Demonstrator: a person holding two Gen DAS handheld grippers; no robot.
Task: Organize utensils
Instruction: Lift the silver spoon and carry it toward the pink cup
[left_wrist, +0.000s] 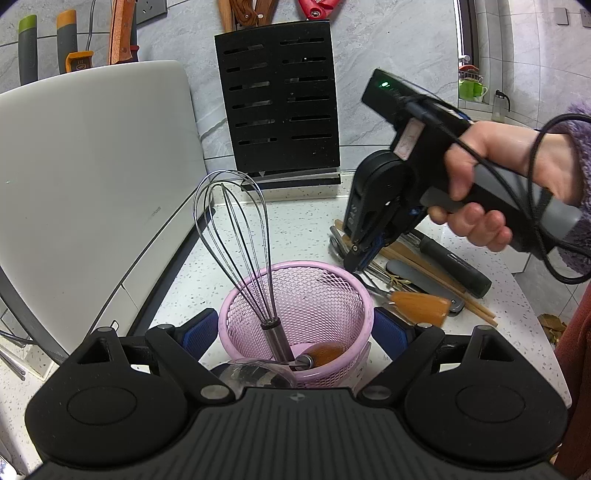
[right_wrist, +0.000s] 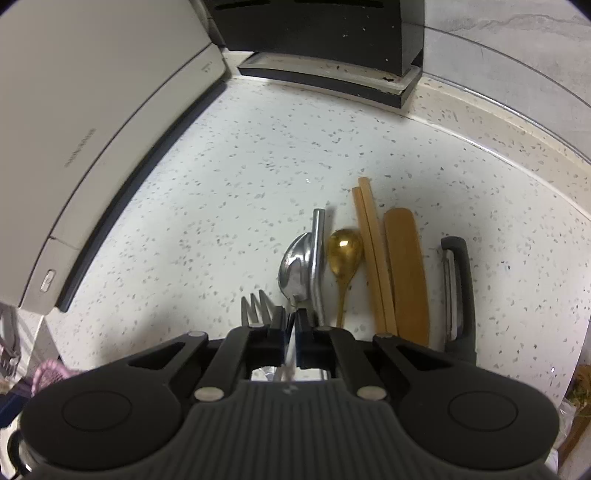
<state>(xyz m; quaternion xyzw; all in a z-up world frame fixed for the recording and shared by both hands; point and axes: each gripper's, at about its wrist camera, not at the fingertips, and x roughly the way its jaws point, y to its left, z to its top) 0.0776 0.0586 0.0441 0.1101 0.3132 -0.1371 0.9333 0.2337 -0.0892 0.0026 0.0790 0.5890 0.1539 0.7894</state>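
A pink mesh basket (left_wrist: 325, 295) stands between the blue pads (left_wrist: 201, 328) of my left gripper (left_wrist: 295, 326), which press on its sides. In it are a wire whisk (left_wrist: 236, 229) and a brush (left_wrist: 325, 352). My right gripper (right_wrist: 294, 314) points down at a row of utensils and is shut on the thin handle of the silver spoon (right_wrist: 293, 262). Beside the spoon lie a fork (right_wrist: 255, 306), a metal straw (right_wrist: 318, 251), a gold spoon (right_wrist: 345, 251), chopsticks (right_wrist: 373, 258), a wooden spatula (right_wrist: 406, 277) and a black peeler (right_wrist: 461, 295). The left wrist view shows the right gripper (left_wrist: 352, 258) on that pile.
A white appliance (left_wrist: 92, 166) fills the left side. A black knife block (left_wrist: 280, 103) stands against the back wall. Another brush (left_wrist: 421, 304) lies near the basket on the speckled counter (right_wrist: 221, 184), whose edge runs along the right.
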